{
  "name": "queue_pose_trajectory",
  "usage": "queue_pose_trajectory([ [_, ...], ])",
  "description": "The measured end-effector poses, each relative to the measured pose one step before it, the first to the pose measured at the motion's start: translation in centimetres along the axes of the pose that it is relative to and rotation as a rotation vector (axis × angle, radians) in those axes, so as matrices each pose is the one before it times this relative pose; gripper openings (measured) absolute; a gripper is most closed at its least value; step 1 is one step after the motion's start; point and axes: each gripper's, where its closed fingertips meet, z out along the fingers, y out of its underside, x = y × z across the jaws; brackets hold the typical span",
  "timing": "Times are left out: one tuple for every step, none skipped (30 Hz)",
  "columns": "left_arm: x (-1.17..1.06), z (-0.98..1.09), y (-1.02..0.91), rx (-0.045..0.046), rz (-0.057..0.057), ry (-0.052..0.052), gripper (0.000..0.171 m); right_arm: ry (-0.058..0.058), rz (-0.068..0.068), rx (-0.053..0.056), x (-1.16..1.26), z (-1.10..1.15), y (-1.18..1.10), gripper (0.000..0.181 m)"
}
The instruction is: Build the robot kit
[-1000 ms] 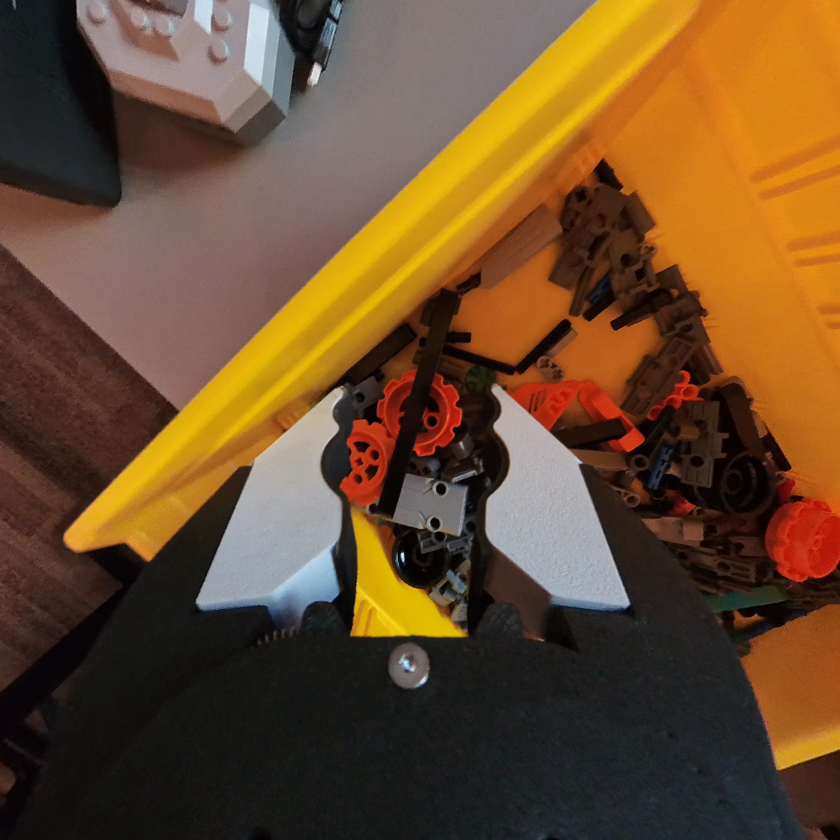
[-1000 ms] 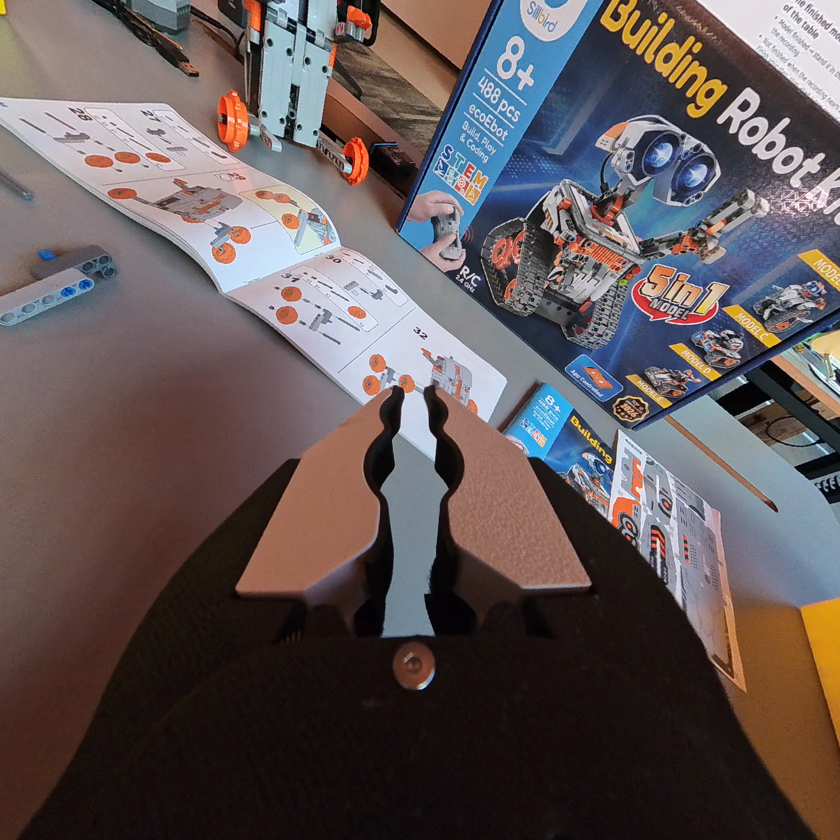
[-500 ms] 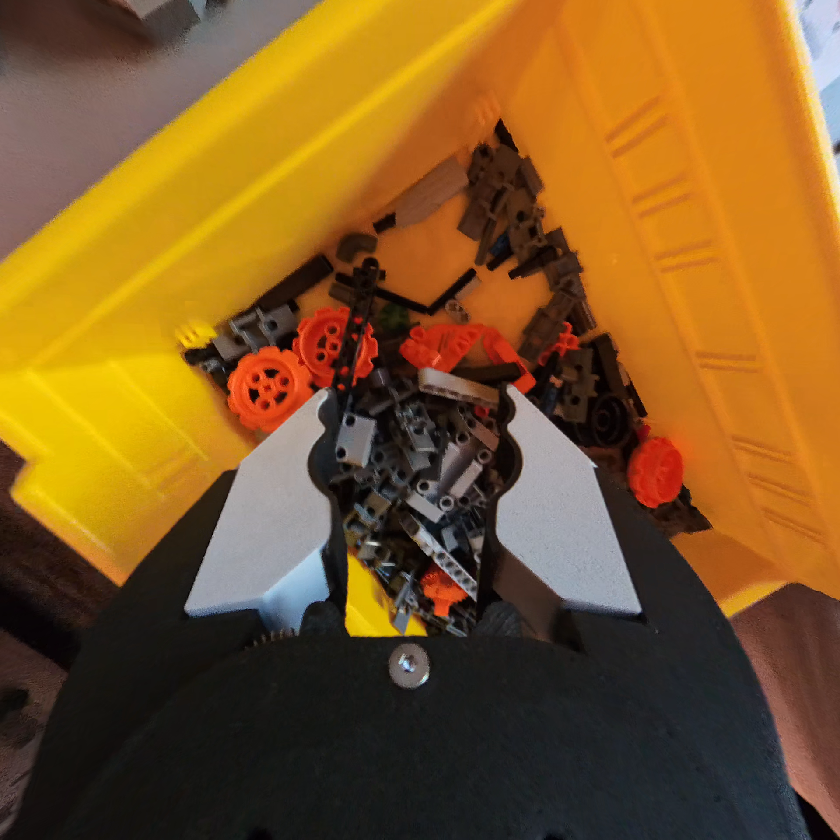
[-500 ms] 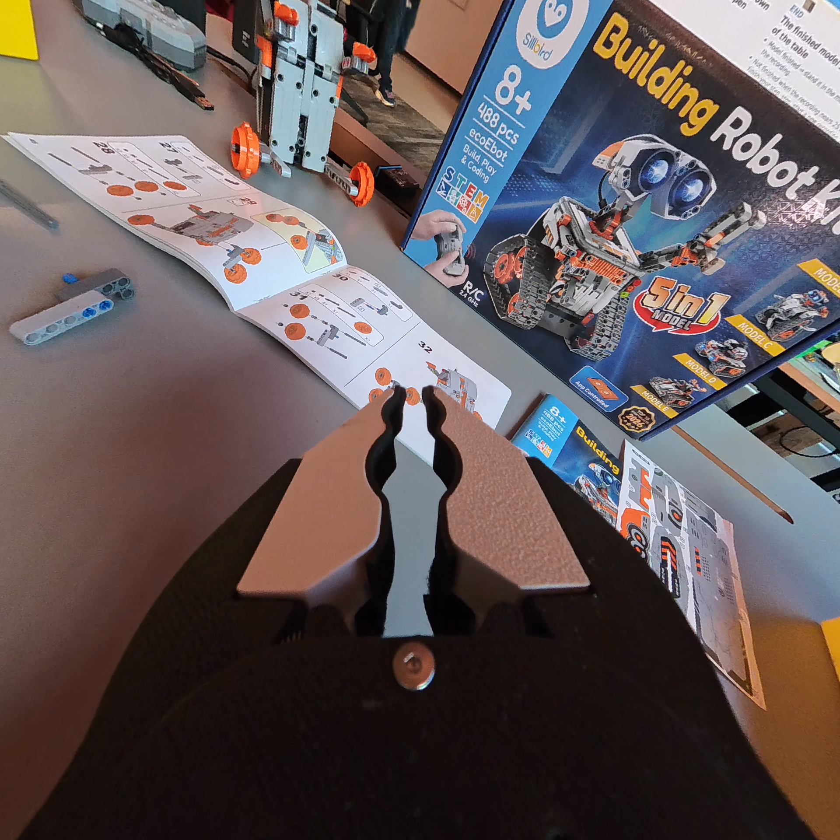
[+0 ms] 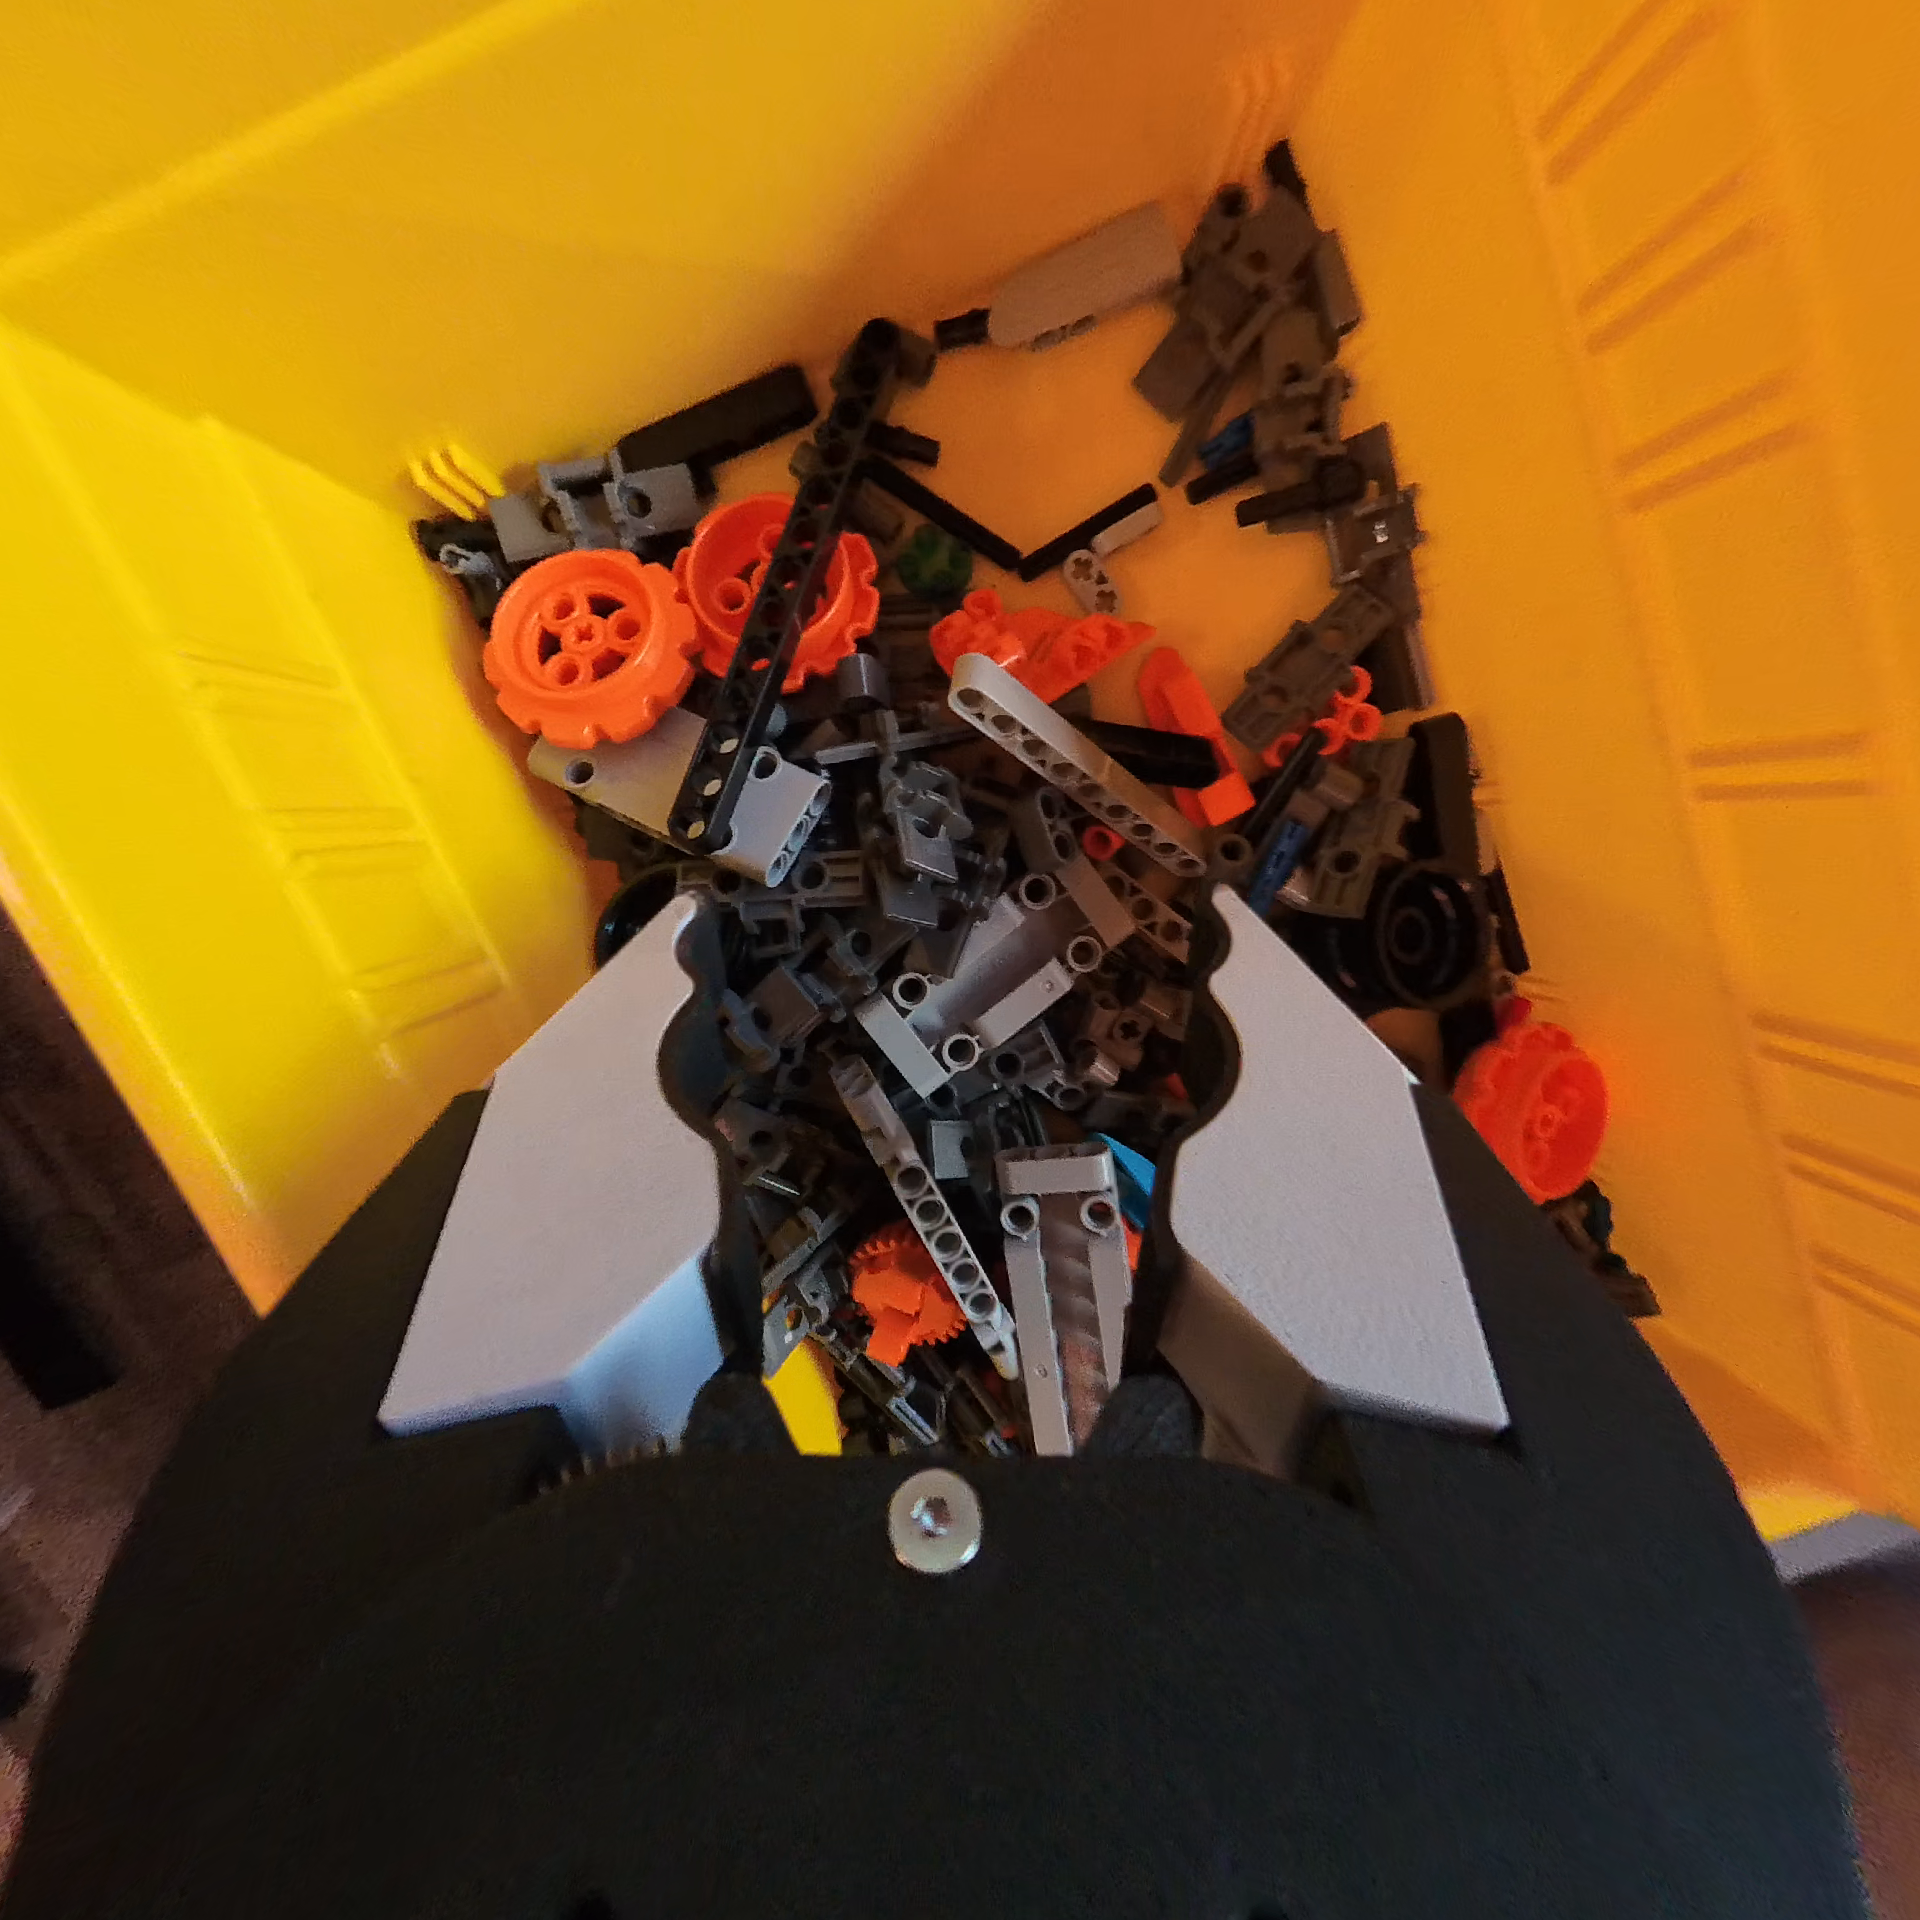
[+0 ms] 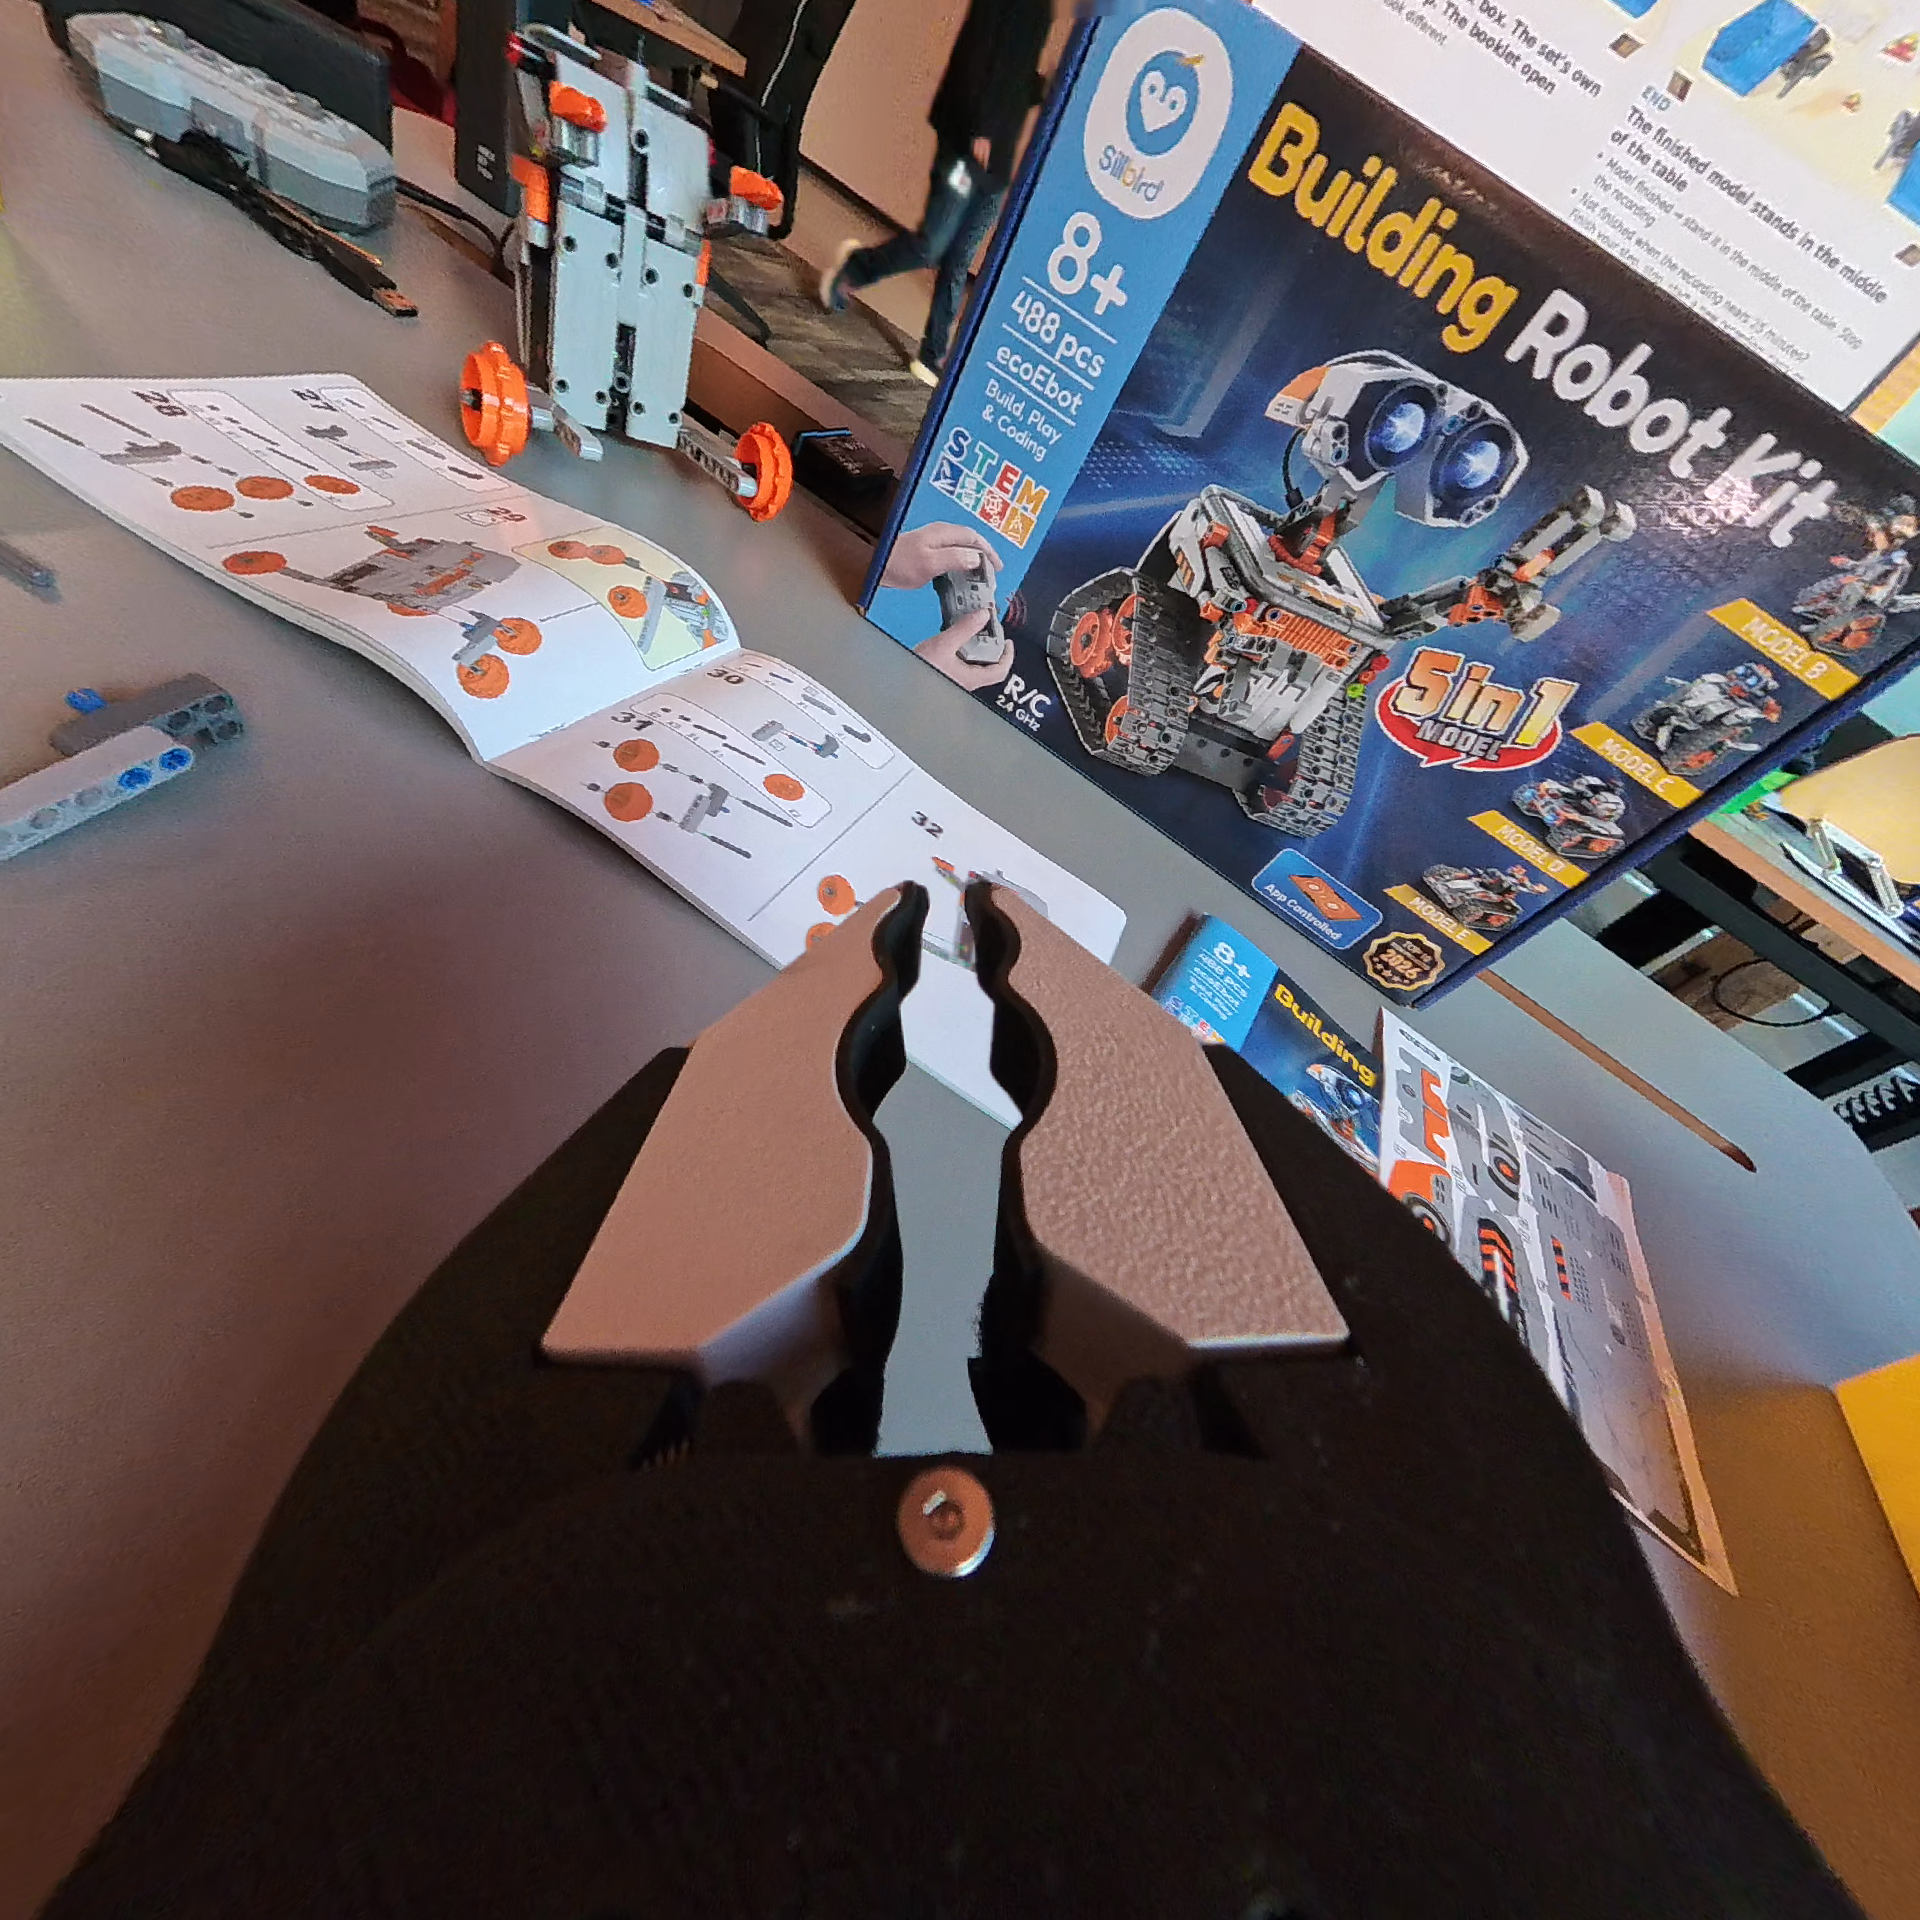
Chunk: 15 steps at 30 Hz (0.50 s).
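Below, our left gripper (image 5: 951, 914) spreads wide fingers over loose parts (image 5: 935, 987) (yellow bin (image 5: 312, 831)); right gripper (image 6: 943, 894), narrow and empty, above the tabletop (image 6: 312, 1039).

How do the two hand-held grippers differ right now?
The left hand-held gripper has its jaws spread wide; the right hand-held gripper has them nearly closed, with a thin gap. The left points down into a yellow bin of loose parts; the right sits over a grey table near an open booklet. Neither holds anything.
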Motion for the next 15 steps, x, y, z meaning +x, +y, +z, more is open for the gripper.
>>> queue_pose_trajectory([
  [-0.227, 0.247, 0.060, 0.00209, -0.0103, -0.0188, 0.088, -0.0083, -0.0027, 0.0033, -0.250, 0.028, -0.101, 0.008],
  [-0.187, 0.200, 0.027, 0.00428, -0.0190, -0.0126, 0.090, -0.0113, -0.0010, 0.0045, -0.289, 0.017, -0.106, 0.008],
  [-0.158, 0.162, 0.029, -0.00080, -0.0186, -0.0089, 0.093, -0.0119, 0.0009, 0.0038, -0.293, 0.011, -0.087, 0.008],
  [-0.071, 0.091, -0.072, 0.00409, -0.0159, -0.0022, 0.095, -0.0103, 0.0044, 0.0046, -0.252, 0.010, -0.097, 0.008],
  [0.029, 0.004, -0.097, 0.00614, -0.0237, 0.0021, 0.094, -0.0136, 0.0107, 0.0054, -0.296, 0.020, -0.087, 0.008],
  [0.074, -0.022, -0.077, 0.00208, -0.0246, 0.0055, 0.095, -0.0177, 0.0081, 0.0059, -0.345, 0.036, -0.091, 0.008],
  [0.086, 0.009, -0.079, 0.00108, -0.0193, 0.0059, 0.098, -0.0174, 0.0014, 0.0060, -0.321, 0.045, -0.082, 0.008],
  [0.165, 0.001, -0.136, 0.00560, -0.0221, 0.0115, 0.099, -0.0181, 0.0023, 0.0046, -0.296, 0.052, -0.025, 0.009],
  [0.171, -0.004, -0.135, 0.00675, -0.0250, 0.0118, 0.098, -0.0174, 0.0079, 0.0041, -0.254, 0.038, -0.030, 0.009],
  [0.089, -0.014, -0.001, -0.00098, -0.0196, 0.0068, 0.097, -0.0143, 0.0094, 0.0091, -0.186, -0.016, -0.142, 0.008],
  [-0.094, -0.004, 0.032, -0.00192, -0.0121, -0.0054, 0.097, -0.0122, 0.0073, 0.0137, -0.139, -0.060, -0.211, 0.008],
  [-0.217, 0.005, 0.085, -0.00312, -0.0072, -0.0125, 0.097, -0.0103, 0.0067, 0.0119, -0.100, -0.075, -0.184, 0.008],
  [-0.099, -0.019, 0.004, 0.00137, -0.0076, -0.0049, 0.096, -0.0081, 0.0070, 0.0084, -0.056, -0.074, -0.134, 0.008],
  [0.001, -0.039, -0.077, 0.00554, -0.0109, 0.0035, 0.093, -0.0063, 0.0066, 0.0090, -0.013, -0.107, -0.153, 0.008],
  [0.016, -0.028, -0.077, 0.00205, -0.0141, 0.0075, 0.093, -0.0055, 0.0085, 0.0111, 0.003, -0.131, -0.181, 0.008],
])
